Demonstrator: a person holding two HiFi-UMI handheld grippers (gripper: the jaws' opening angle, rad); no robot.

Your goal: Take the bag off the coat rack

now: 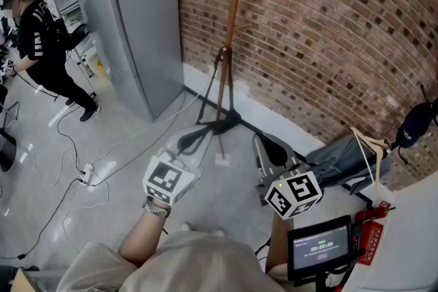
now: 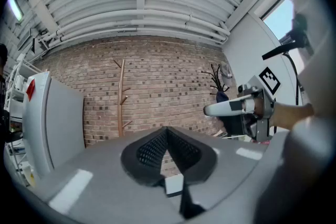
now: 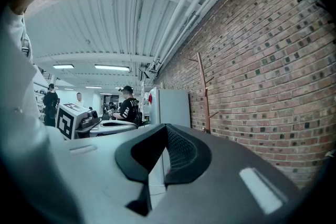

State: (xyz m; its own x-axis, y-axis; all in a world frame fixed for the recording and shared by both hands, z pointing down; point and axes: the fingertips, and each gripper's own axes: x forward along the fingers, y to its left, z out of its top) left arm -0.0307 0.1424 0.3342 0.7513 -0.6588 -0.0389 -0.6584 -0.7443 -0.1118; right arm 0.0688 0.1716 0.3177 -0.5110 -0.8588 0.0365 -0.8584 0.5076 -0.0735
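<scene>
Left gripper (image 2: 168,136), right gripper (image 3: 167,134) fingers shut, empty; we should open one, near coat rack (image 1: 235,17), lift bag (image 1: 220,125) strap upward.

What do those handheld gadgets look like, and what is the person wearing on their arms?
The left tongs and right tongs are smooth grey plastic, ending in black pads with a mesh-like texture. The left cube and right cube on them are white with black square markers. The person wears a pale top and a band at the left wrist.
</scene>
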